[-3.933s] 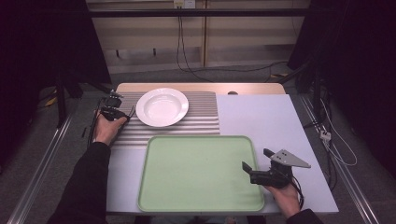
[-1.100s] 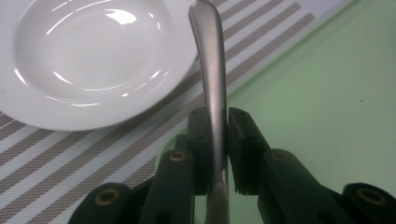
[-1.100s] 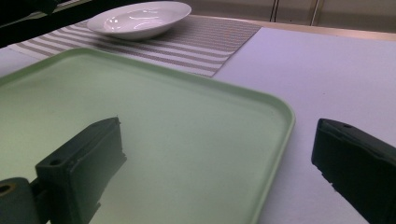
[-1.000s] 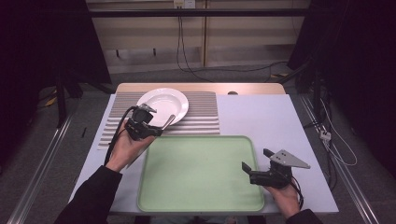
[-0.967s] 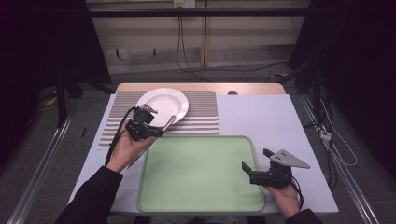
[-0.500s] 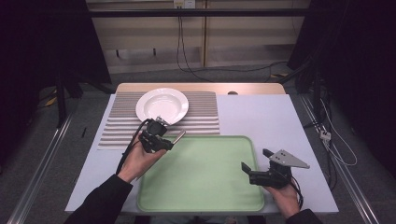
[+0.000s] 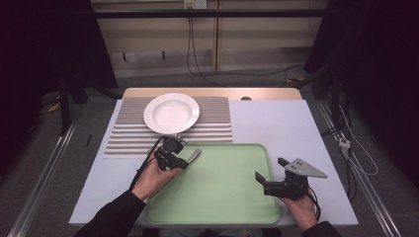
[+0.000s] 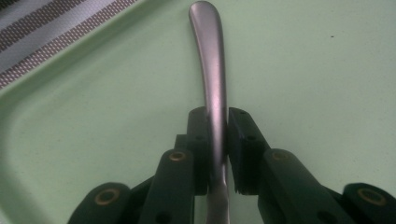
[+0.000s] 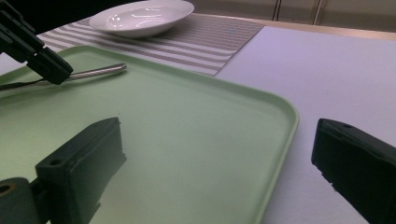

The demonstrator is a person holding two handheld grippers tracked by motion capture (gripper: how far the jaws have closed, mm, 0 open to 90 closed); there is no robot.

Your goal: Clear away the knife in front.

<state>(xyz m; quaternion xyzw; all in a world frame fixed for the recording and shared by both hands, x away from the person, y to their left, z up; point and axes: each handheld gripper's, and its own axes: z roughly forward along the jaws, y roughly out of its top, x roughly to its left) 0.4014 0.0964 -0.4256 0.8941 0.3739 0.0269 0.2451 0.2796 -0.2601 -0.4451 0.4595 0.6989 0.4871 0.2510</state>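
Observation:
A metal utensil handle (image 8: 212, 70) sticks out forward from my left gripper (image 8: 217, 126), whose jaws are shut on it. In the high view the left gripper (image 7: 180, 160) holds the utensil (image 7: 193, 155) low over the near-left corner region of the green tray (image 7: 222, 197), at its far left edge. The right gripper view shows the same utensil (image 9: 100, 70) hovering just above the tray (image 9: 187, 130). My right gripper (image 7: 269, 169) rests at the tray's right edge, jaws open and empty (image 9: 219, 154). Which end of the utensil is hidden in the jaws I cannot tell.
A white deep plate (image 7: 171, 113) sits on a striped placemat (image 7: 212, 118) at the back left of the table (image 7: 276, 123). Dark floor and cables surround the table.
My left hand has carried the utensil from beside the plate toward me and down, onto the tray's far left corner. The right hand has kept still.

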